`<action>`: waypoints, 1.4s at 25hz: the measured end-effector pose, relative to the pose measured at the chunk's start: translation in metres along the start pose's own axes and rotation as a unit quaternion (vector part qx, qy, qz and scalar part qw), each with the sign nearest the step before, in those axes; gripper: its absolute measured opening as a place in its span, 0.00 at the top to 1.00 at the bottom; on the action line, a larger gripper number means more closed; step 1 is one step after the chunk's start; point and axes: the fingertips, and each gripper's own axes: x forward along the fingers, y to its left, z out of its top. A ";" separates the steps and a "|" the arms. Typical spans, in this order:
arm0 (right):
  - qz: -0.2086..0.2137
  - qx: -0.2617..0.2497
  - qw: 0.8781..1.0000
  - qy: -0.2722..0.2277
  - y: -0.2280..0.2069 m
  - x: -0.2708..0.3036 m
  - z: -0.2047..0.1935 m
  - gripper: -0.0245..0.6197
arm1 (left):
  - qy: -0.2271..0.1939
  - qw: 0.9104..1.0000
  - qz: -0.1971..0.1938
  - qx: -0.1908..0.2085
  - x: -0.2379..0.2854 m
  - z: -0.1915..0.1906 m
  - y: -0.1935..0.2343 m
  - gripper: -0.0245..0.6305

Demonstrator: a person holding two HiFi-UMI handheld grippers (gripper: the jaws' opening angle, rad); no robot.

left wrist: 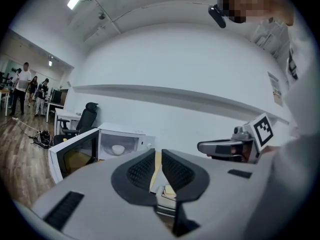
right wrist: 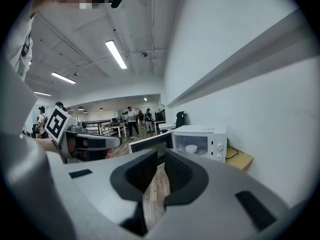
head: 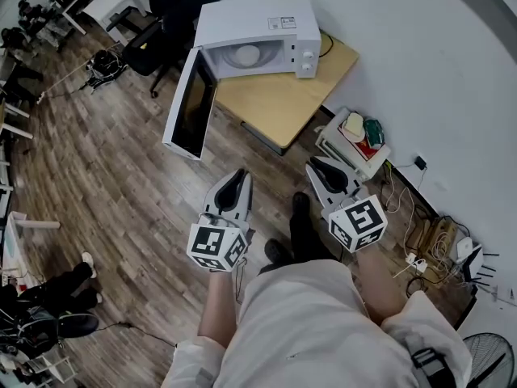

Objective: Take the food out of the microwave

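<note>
Food, as far as could be seen, was a small white bowl (left wrist: 118, 149) that sat inside the microwave (head: 258, 24). The microwave was white and stood on a wooden table (head: 283, 107) by the wall, and its door (head: 188, 107) hung wide open. A little label (head: 281, 23) was stuck on top of the microwave, but its print was too small to read. The only other marks were the black and white squares on the cube (head: 215, 247) of each gripper, and they were patterns, not words. The left gripper (left wrist: 158, 158) had its jaws almost together, with only a thin slit between them and nothing in it. The right gripper (right wrist: 161, 160) had its jaws apart, and only the wood floor (head: 121, 184) showed through the gap. Both grippers were well apart from the microwave and pointed toward it. Only the head view showed the small white rack (head: 355, 148) beside the table, with yellow, green and red things on it, and the tangle of cables (head: 428, 237) by the wall. Only the gripper views showed the bowl from the side, the long ceiling lights (right wrist: 115, 54), and people (right wrist: 131, 119) standing far off in the room. Each gripper view also showed the other gripper from the side. A black chair (left wrist: 86, 118) stood just behind the open door.
</note>
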 end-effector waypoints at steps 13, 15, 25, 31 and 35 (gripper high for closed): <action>0.028 -0.004 1.000 -0.001 -0.065 0.063 0.027 0.73 | 0.008 1.000 0.002 0.017 0.080 0.026 0.030 0.80; 0.031 -0.003 1.000 -0.003 -0.076 0.071 0.031 0.71 | 0.010 1.000 0.005 0.020 0.092 0.029 0.033 0.79; 0.045 0.003 0.999 -0.007 -0.128 0.095 0.040 0.70 | 0.018 0.999 0.017 0.032 0.154 0.037 0.038 0.76; 0.063 0.006 0.998 -0.005 -0.151 0.105 0.037 0.69 | 0.014 0.999 0.034 0.038 0.184 0.037 0.038 0.74; 0.071 0.012 0.997 0.000 -0.164 0.110 0.031 0.68 | 0.018 0.998 0.043 0.042 0.196 0.034 0.037 0.74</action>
